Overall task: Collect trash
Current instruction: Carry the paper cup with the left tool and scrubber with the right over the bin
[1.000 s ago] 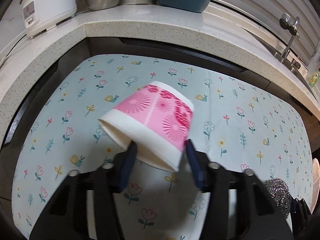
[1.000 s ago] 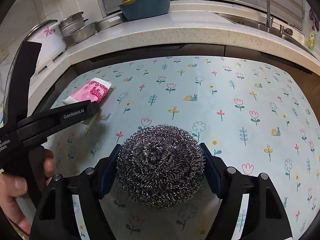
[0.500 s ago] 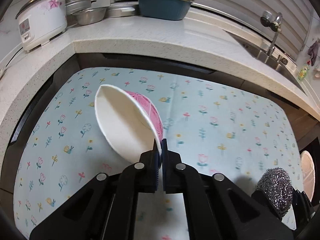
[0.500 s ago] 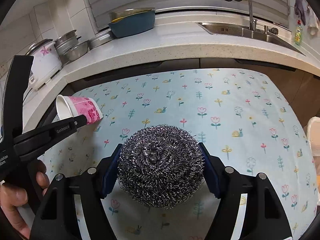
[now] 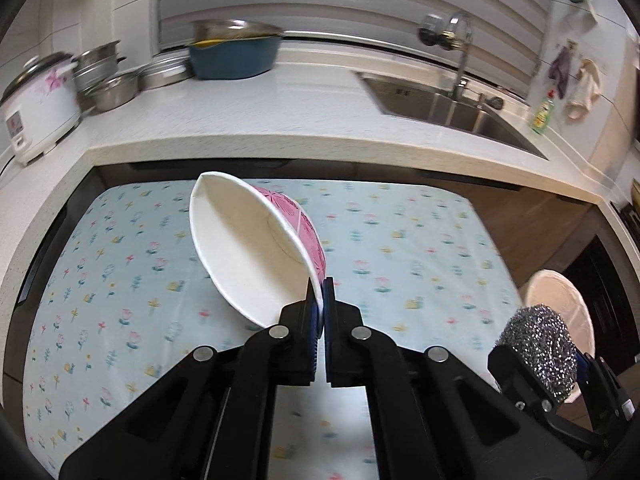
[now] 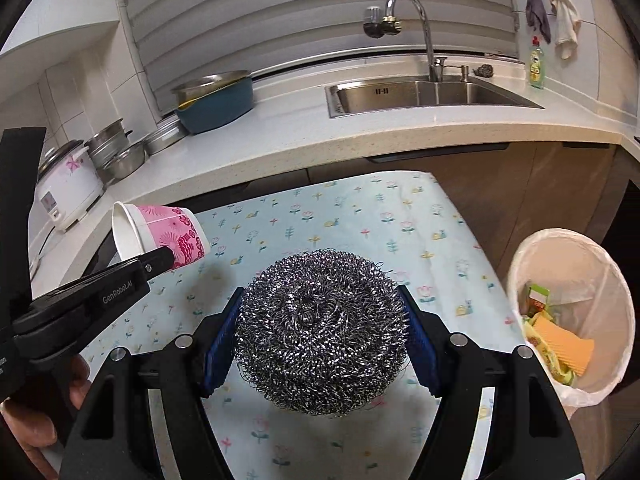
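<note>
Both my grippers angle downward — left gripper point(image 5: 320, 294) pinching one paper cup point(image 5: 256, 244), right gripper point(image 6: 322, 334) clamping one steel scourer point(image 6: 322, 332).

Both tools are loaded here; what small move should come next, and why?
Probably carry the right tool sideways over the lined trash bin before opening. It is shut on the steel wool scrubber, lifted off the floral mat, and the bin stands just beside the mat. The left tool pinches the paper cup and can follow.
</note>
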